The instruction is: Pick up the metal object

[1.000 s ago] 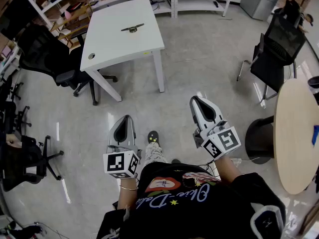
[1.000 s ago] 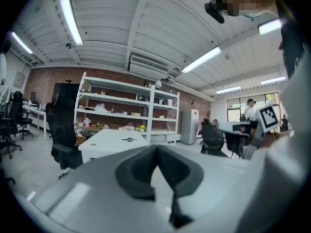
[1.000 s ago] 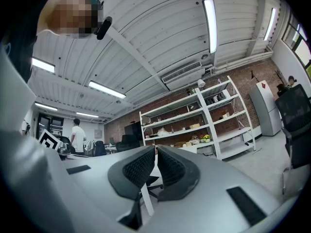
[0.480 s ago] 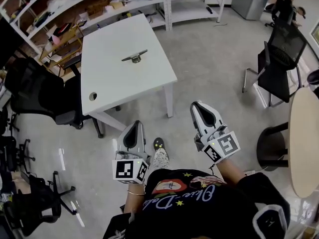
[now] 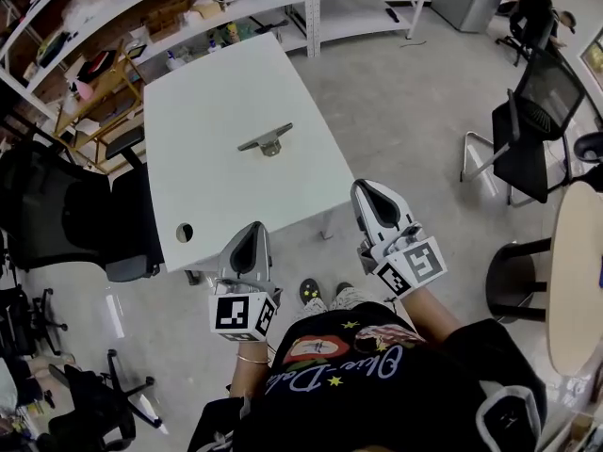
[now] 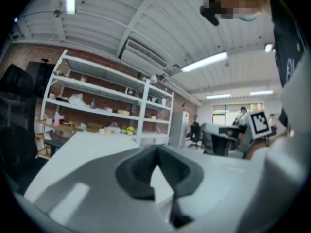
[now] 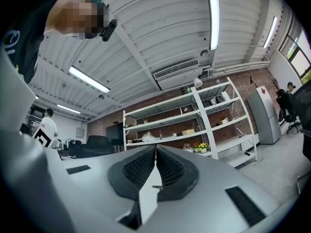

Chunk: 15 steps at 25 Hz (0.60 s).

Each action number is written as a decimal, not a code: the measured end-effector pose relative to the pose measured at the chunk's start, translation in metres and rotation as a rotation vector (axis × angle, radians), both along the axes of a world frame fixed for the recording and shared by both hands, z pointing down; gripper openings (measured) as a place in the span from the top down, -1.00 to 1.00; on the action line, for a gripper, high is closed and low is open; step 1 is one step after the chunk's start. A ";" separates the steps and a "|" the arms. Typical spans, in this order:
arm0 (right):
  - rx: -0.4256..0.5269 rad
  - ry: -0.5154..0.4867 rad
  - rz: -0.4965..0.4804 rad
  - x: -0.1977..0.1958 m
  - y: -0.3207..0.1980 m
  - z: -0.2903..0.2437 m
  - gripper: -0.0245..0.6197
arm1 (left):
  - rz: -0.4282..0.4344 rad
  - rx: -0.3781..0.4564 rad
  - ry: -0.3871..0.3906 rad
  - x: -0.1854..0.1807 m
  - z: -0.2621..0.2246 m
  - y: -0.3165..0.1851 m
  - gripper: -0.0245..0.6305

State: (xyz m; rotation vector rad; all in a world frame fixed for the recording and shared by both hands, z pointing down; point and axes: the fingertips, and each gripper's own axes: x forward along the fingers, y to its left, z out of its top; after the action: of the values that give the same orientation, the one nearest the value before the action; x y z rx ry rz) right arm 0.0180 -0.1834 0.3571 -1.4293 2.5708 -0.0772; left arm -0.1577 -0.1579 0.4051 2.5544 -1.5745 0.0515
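The metal object (image 5: 267, 141), a flat grey bar on a small round base, lies near the middle of the white table (image 5: 207, 102) in the head view. My left gripper (image 5: 247, 227) hovers at the table's near edge, shut and holding nothing. My right gripper (image 5: 364, 187) is just off the table's near right corner, also shut and with nothing in it. Both are well short of the metal object. In the left gripper view the jaws (image 6: 156, 152) meet at their tips, and the right gripper view shows its jaws (image 7: 155, 149) pressed together; neither view shows the object.
A cable hole (image 5: 185, 233) sits in the table's near left corner. Black office chairs (image 5: 57, 215) stand left of the table, and another chair (image 5: 532, 121) stands at right. A round wooden table (image 5: 577, 281) is at far right. Shelving (image 5: 188, 8) lines the back.
The white table has come much closer in the head view. Both grippers, earlier over bare floor, now reach the table's near edge; their jaws stay shut.
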 end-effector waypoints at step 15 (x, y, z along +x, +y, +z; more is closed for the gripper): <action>0.099 0.885 -0.116 -0.067 -0.146 0.093 0.87 | -0.147 -0.017 -0.025 -0.031 -0.003 -0.057 0.92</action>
State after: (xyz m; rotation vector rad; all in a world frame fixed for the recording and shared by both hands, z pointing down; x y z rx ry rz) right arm -0.0490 -0.3299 0.4504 -1.4933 3.2461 0.8335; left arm -0.1888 -0.2145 0.4023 2.4269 -1.7578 0.0812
